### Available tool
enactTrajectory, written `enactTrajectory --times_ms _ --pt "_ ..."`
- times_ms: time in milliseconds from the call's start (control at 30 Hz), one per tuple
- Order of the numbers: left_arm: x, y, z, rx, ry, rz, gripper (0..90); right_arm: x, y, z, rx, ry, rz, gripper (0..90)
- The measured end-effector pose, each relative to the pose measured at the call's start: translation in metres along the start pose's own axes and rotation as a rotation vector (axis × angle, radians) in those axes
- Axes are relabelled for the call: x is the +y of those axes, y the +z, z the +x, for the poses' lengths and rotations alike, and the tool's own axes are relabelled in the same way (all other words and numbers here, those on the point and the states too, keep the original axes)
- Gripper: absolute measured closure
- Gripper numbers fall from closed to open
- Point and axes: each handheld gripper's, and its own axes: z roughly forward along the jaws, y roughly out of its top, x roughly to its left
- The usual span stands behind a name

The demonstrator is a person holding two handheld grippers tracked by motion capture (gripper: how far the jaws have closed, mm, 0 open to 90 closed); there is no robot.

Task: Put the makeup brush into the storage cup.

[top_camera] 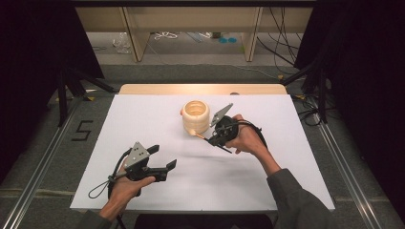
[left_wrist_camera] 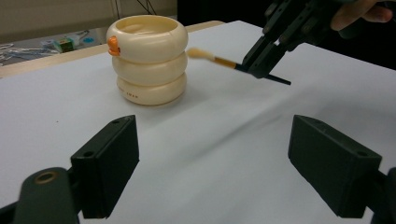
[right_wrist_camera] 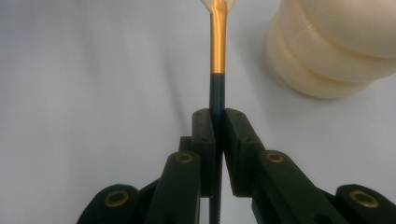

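A cream ribbed pot (top_camera: 196,116) made of three stacked rings, with a small orange knob on its side, stands on the white table top (top_camera: 143,124). My right gripper (top_camera: 213,138) is shut on a small makeup brush (right_wrist_camera: 217,51) with a dark handle, a gold ferrule and a pale tuft. The brush points toward the pot (left_wrist_camera: 147,58), its tuft (left_wrist_camera: 200,53) level with the upper rings and just beside them. My left gripper (top_camera: 162,157) hovers near the table's front left, jaws wide apart with nothing between them. In its own view the pot (right_wrist_camera: 336,46) lies at the upper right.
The white board covers a wooden table whose far edge (top_camera: 200,88) shows beyond it. Dark stands and cables (top_camera: 310,102) flank the table on both sides. A shelf unit (top_camera: 191,28) stands behind.
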Motion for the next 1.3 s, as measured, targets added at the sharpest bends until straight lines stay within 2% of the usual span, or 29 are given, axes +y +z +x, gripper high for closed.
enactTrajectory --times_ms 200,267,300,367,400,433,533,633,733,767,833,967,1000,1067,1300 --pt "0.000 0.000 0.000 -0.008 0.012 -0.006 16.0 -0.014 -0.013 0.008 -0.039 0.047 -0.135 83.6" --pt "0.000 0.000 0.000 0.000 0.009 0.002 16.0 -0.019 -0.015 0.011 -0.049 0.064 -0.164 83.6" --pt "0.000 0.000 0.000 0.000 0.018 0.004 16.0 -0.021 -0.016 0.012 -0.038 0.072 -0.172 83.5" --pt "0.000 0.001 0.000 0.000 0.004 0.001 16.0 -0.024 -0.017 0.015 -0.058 0.062 -0.180 83.6" --pt "0.000 0.001 0.000 -0.001 0.001 -0.002 16.0 -0.026 -0.019 0.015 -0.055 0.059 -0.199 83.6" --pt "0.000 0.000 0.000 -0.002 0.016 0.000 16.0 -0.028 -0.021 0.016 -0.053 0.076 -0.225 83.6" --pt "-0.001 0.000 -0.001 -0.006 0.000 -0.002 16.0 -0.034 -0.025 0.018 -0.057 0.094 -0.263 83.5" --pt "0.000 0.000 -0.002 -0.013 0.015 -0.005 16.0 -0.040 -0.026 0.022 -0.047 0.111 -0.301 83.5" --pt "0.000 0.001 -0.002 -0.018 0.015 -0.007 16.0 -0.042 -0.026 0.024 -0.050 0.132 -0.353 83.6" --pt "0.000 0.001 -0.002 -0.017 0.011 -0.007 15.9 -0.041 -0.028 0.025 -0.038 0.144 -0.358 83.6" --pt "0.000 0.000 -0.002 -0.013 0.014 -0.001 16.0 -0.040 -0.030 0.027 -0.044 0.137 -0.392 83.5" --pt "0.000 0.000 -0.002 -0.016 0.011 -0.003 16.0 -0.039 -0.031 0.031 -0.061 0.133 -0.419 83.6" --pt "0.000 0.000 -0.002 -0.017 0.014 -0.002 16.0 -0.040 -0.031 0.031 -0.065 0.140 -0.432 83.6" --pt "0.000 0.000 -0.002 -0.016 0.011 -0.002 15.9 -0.042 -0.033 0.032 -0.043 0.162 -0.435 83.6" --pt "0.000 0.001 -0.003 -0.018 0.011 0.000 16.0 -0.047 -0.035 0.034 -0.066 0.177 -0.457 83.6"
